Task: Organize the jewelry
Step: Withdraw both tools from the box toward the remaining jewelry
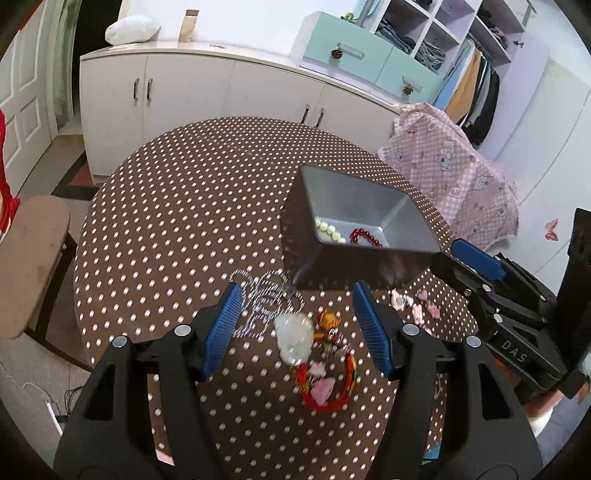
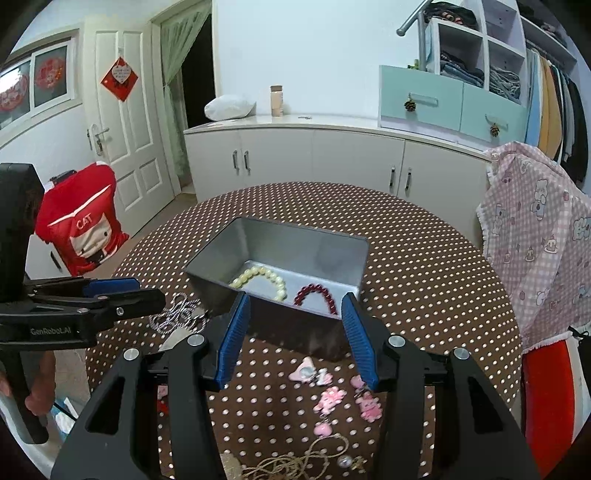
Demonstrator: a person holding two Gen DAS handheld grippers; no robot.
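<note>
Surface: polka-dot tablecloth (image 1: 177,206) lay under your tools.
Tin (image 2: 332,254): at 12 o'clock, held two bracelets.
Left gripper (image 1: 295,325): you kept fingers spread, empty.
Right gripper (image 2: 291,336): fingers spread, empty.

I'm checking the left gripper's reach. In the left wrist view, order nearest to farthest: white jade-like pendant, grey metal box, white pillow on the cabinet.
1. White jade-like pendant, between the left gripper fingers.
2. Grey metal box, beyond, right.
3. White pillow, far back on the cabinet.
</note>
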